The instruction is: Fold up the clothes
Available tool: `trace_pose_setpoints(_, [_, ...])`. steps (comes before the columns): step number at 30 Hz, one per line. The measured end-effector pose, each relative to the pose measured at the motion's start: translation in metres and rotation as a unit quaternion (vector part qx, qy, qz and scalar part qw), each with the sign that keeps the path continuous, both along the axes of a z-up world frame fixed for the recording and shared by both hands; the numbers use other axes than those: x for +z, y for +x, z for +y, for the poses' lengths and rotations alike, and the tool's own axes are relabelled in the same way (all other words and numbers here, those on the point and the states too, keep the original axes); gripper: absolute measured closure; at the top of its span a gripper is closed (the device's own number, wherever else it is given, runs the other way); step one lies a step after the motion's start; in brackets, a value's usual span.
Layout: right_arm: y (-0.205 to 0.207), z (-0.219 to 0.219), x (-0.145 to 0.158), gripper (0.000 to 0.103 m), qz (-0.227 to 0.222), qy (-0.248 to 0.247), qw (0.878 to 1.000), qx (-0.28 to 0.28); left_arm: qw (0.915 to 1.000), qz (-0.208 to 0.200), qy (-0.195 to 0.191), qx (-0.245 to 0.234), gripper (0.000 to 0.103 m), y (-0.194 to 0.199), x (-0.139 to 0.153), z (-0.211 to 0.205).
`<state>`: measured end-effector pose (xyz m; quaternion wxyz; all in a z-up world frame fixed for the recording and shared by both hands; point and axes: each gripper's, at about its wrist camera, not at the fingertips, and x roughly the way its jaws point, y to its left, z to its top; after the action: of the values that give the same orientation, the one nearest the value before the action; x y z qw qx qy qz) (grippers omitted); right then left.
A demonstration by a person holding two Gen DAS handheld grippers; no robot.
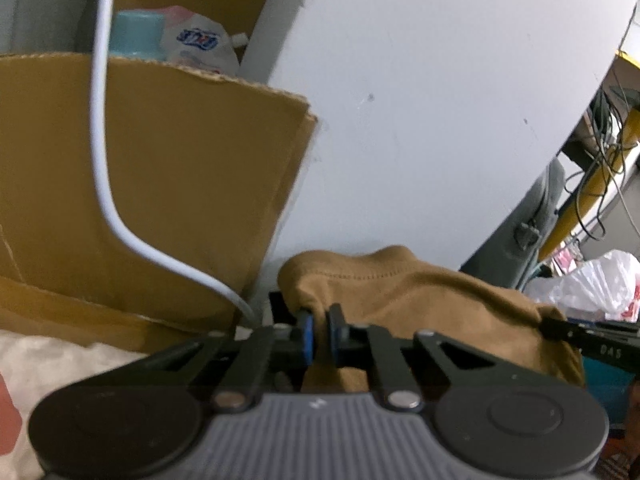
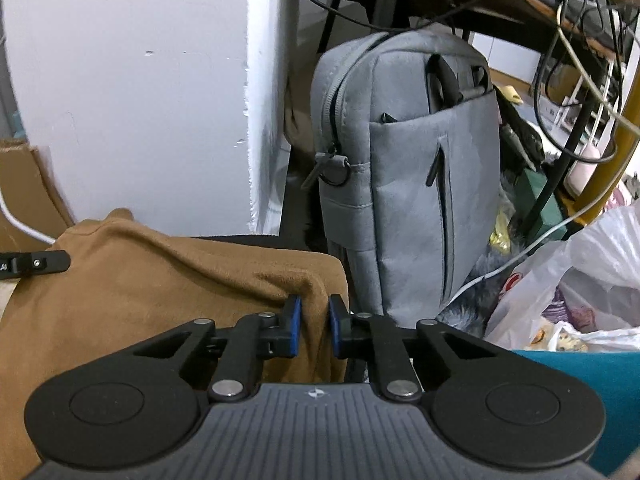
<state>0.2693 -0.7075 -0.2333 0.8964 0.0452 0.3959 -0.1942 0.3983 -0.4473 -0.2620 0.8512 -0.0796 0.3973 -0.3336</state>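
L gripper [image 1: 319, 334]: I read it as clenched on a fold of the brown garment [image 1: 420, 296]; blue pads nearly meet w/ cloth pinched between.
R gripper [image 2: 315, 326]: likewise clamped on the garment's edge, cloth bunched between the pads. Its tip also shows at the right edge of the L wrist view, on the same cloth.
Garment: tan/brown knit, stitched hem visible in L view. Held up between both tongs, draped over smth dark. Lower part hangs toward me in R view. Can't tell what kind of clothing it is.
Surface under L gripper: pale patterned fabric [image 1: 48, 364] at lower left corner, looks like bedding; not sure.
Cardboard box [image 1: 152, 184]: just left of garment, behind L gripper; a light blue bottle [image 1: 138, 36] and a white refill pouch [image 1: 200, 42] stick out above its rim.
White cable [image 1: 98, 128]: runs down in front of the box to near L gripper.
White panel [image 1: 440, 100]: behind garment.
Grey bag [image 2: 404, 168]: upright, just right of garment in R view.
Plastic bags [image 2: 580, 280]: far right, beside grey bag.
Teal cloth [image 2: 580, 392]: lower right corner, R view.
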Motion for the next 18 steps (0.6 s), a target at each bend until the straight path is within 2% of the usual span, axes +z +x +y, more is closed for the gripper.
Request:
trace_pose_setpoints(4, [0.005, -0.001, -0.002, 0.086, -0.003, -0.005, 1.0, -0.007, 0.9997, 0.007, -0.002, 0.024, 0.094, 0.008, -0.006, 0.008])
trace_pose_setpoints(6, [0.005, 0.0, -0.001, 0.078, -0.005, -0.014, 1.0, -0.008, 0.9993, 0.014, -0.006, 0.033, 0.085, 0.011, -0.009, 0.012])
trace_pose_setpoints(7, [0.006, 0.001, 0.0, 0.069, -0.005, -0.019, 1.0, -0.009, 0.9992, 0.014, -0.007, 0.036, 0.078, 0.012, -0.008, 0.013])
trace_pose_setpoints(8, [0.006, 0.002, 0.001, 0.067, -0.006, -0.024, 1.0, -0.01, 0.9991, 0.015, -0.008, 0.039, 0.078, 0.012, -0.008, 0.014])
trace_pose_setpoints(14, [0.007, 0.008, 0.006, 0.067, -0.011, -0.051, 0.999, -0.013, 0.9983, 0.008, -0.033, 0.049, 0.079, 0.019, 0.009, 0.023])
trace_pose_setpoints(18, [0.001, 0.013, 0.019, 0.067, -0.028, -0.06, 0.998, -0.005, 0.9986, 0.0, -0.03, 0.044, 0.079, 0.016, 0.022, 0.024])
